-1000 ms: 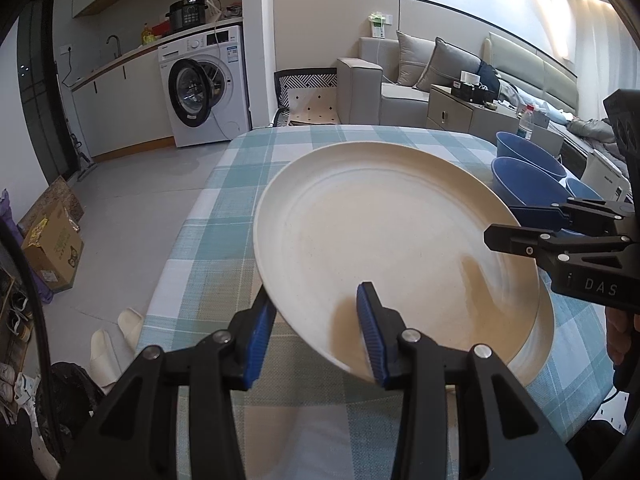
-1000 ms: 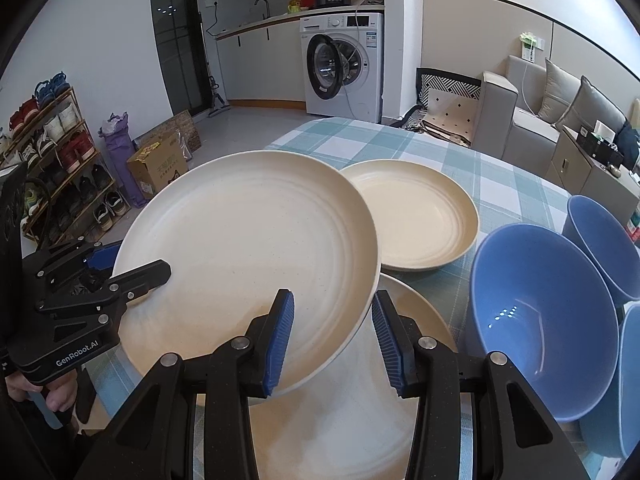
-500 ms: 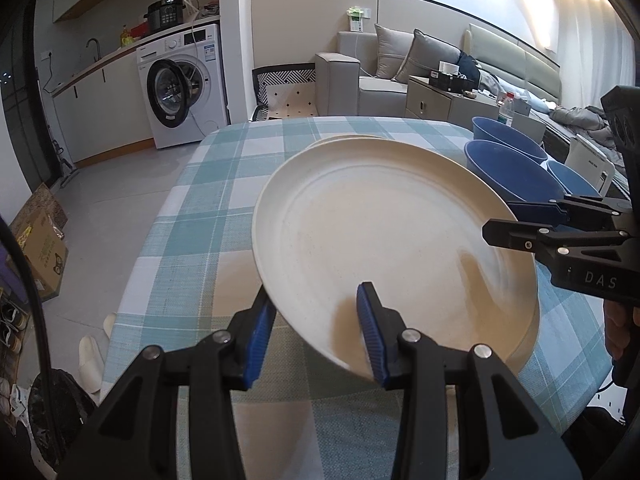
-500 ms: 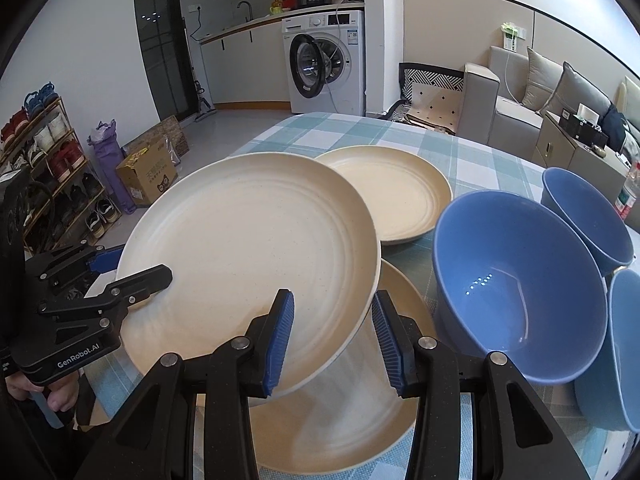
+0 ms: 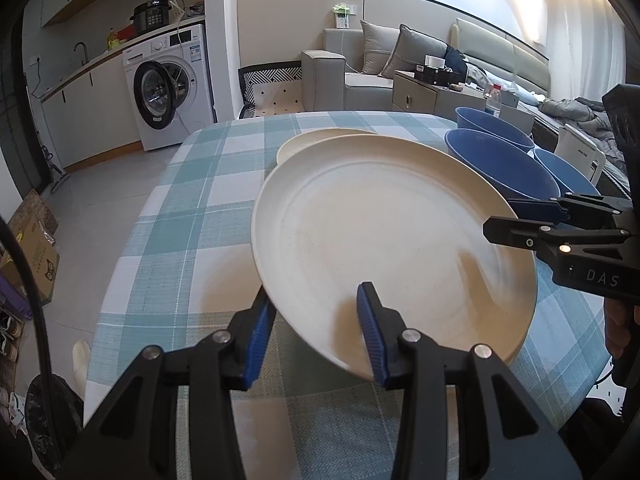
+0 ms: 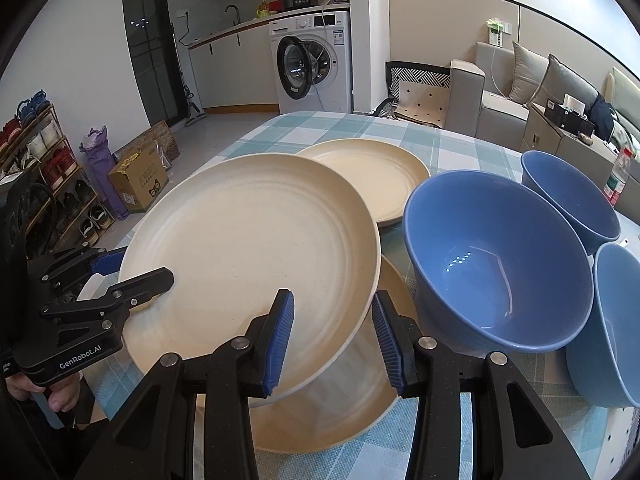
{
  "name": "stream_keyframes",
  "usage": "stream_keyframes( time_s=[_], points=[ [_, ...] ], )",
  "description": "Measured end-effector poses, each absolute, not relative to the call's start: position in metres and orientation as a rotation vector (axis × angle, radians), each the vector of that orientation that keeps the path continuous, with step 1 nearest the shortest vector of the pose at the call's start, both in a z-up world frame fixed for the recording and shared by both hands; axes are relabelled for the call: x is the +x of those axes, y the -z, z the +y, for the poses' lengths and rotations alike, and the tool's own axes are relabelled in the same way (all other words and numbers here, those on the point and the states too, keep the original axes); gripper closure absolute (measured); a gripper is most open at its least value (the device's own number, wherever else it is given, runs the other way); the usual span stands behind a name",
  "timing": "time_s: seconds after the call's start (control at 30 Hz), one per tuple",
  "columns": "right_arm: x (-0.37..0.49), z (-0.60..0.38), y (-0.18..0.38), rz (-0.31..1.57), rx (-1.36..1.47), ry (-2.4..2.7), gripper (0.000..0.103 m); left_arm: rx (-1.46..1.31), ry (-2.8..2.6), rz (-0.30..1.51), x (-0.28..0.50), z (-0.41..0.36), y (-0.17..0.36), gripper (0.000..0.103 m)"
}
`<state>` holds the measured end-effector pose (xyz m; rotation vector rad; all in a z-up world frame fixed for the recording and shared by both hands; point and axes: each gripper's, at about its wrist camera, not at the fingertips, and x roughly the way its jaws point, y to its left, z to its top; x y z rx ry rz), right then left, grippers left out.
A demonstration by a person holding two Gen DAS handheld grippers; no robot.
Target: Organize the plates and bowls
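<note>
Plate (image 6: 256, 240) carried nearer bowls (image 6: 496, 256), rim between jaws

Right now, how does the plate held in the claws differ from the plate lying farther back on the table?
The held plate is lifted and tilted, pinched at opposite rims by the left claw and right claw; the far plate lies flat on the checked tablecloth, untouched. The held plate hangs over a third plate; nothing is under the far plate. Both are cream, round and empty.
</note>
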<state>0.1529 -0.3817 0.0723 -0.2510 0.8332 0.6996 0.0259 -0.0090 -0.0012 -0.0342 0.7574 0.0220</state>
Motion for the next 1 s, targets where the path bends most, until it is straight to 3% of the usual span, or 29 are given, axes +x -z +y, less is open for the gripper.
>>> stream_keyframes(
  time_s=[1.0],
  points=[
    [0.145,-0.397,-0.054,0.853,-0.253,-0.642,0.060,-0.012,0.001,0.791,0.032,-0.025,0.019,0.062]
  ],
)
